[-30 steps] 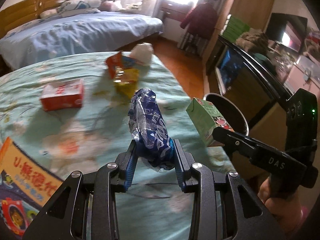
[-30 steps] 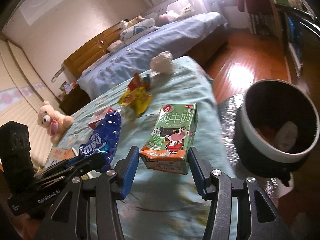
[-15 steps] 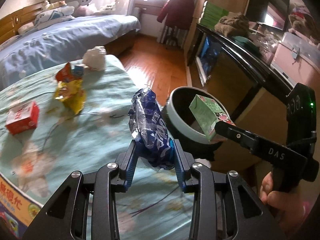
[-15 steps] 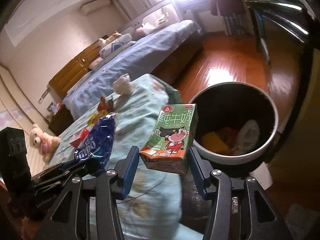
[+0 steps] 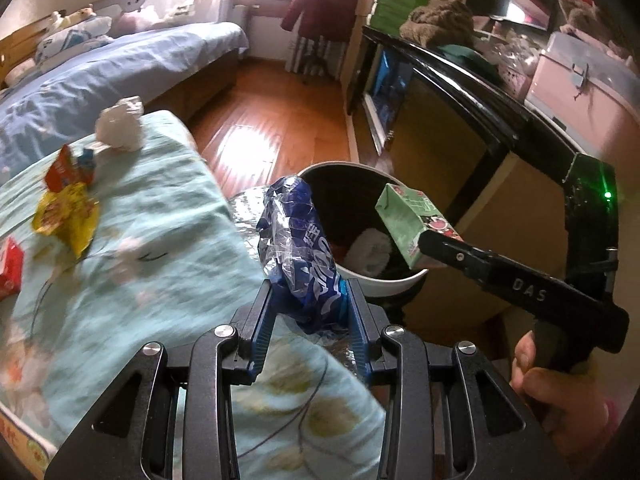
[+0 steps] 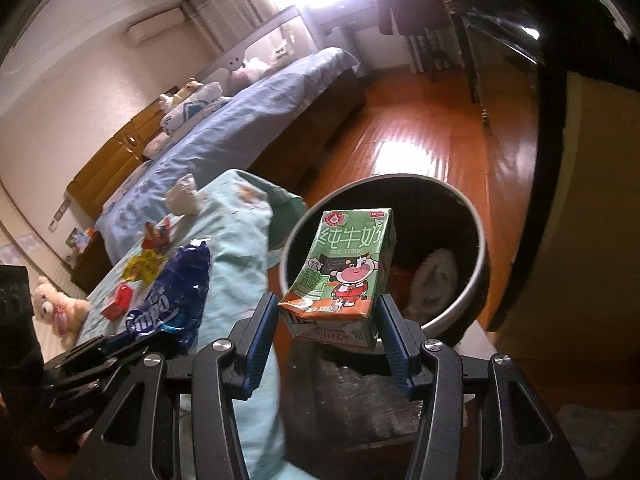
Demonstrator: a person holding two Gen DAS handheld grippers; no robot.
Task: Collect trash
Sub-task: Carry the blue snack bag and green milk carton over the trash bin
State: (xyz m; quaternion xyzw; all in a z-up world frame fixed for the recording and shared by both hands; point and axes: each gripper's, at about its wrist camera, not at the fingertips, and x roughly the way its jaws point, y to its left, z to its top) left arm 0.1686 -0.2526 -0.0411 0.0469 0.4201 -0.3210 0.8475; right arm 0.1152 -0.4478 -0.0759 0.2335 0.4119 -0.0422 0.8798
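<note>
My left gripper (image 5: 308, 304) is shut on a crumpled blue snack wrapper (image 5: 300, 252) and holds it at the near rim of the round trash bin (image 5: 384, 284). My right gripper (image 6: 332, 320) is shut on a green milk carton (image 6: 344, 276) and holds it above the bin's (image 6: 476, 280) open mouth. The carton (image 5: 412, 220) and the right gripper also show in the left wrist view, over the bin. The wrapper (image 6: 172, 296) shows at the left of the right wrist view. The bin holds some white and orange trash.
On the teal-covered table (image 5: 132, 280) lie a yellow wrapper (image 5: 66, 220), a small red and blue packet (image 5: 70, 166), a white crumpled tissue (image 5: 120, 124) and a red box (image 5: 10, 268). A black TV stand (image 5: 460, 92) flanks the bin. A bed (image 5: 100, 64) stands behind.
Both grippers have swung right from over the table to the bin, carrying the wrapper and the carton. The carton now hangs over the bin's opening.
</note>
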